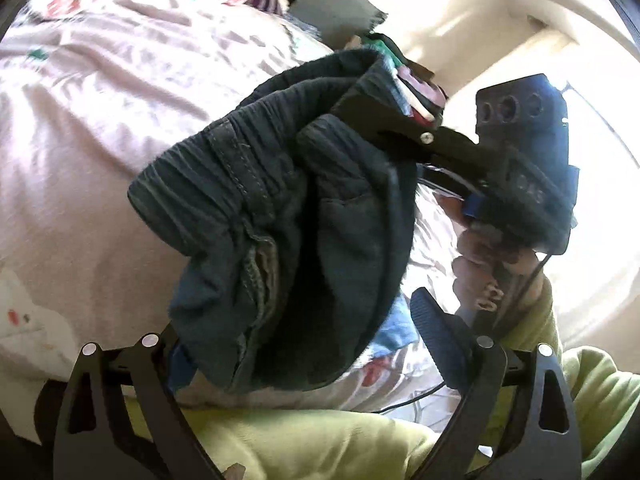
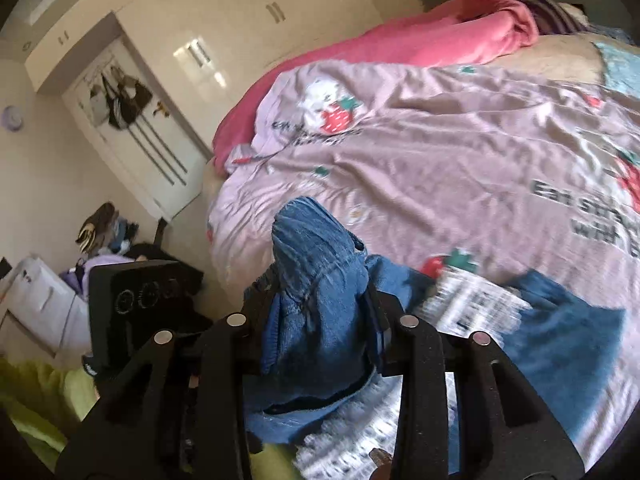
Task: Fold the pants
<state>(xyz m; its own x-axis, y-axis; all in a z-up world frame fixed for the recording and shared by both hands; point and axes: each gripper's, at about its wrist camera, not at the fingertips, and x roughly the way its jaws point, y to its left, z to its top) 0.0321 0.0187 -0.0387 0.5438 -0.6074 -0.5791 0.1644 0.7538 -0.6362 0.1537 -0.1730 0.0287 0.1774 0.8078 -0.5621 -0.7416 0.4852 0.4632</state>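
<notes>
The blue pants [image 1: 280,216] hang bunched in the air above the bed, waistband up. In the left wrist view the right gripper [image 1: 372,116] comes in from the right and is shut on the waistband. My left gripper [image 1: 296,344] has its fingers spread wide, one fingertip [image 1: 432,320] clear of the cloth; the other is hidden behind the pants. In the right wrist view the right gripper [image 2: 320,304] is shut on a fold of the pants [image 2: 316,264], which stick up between its fingers. The left gripper's body [image 2: 140,296] shows at left.
The bed's lilac strawberry-print cover [image 2: 440,152] lies under the pants. A pink blanket [image 2: 400,44] lies at the far side. More blue cloth [image 2: 560,332] and a printed cloth [image 2: 472,304] lie on the bed. A wardrobe [image 2: 168,52] and floor clutter [image 2: 108,232] stand left. A lime-green sleeve [image 1: 320,440] is below.
</notes>
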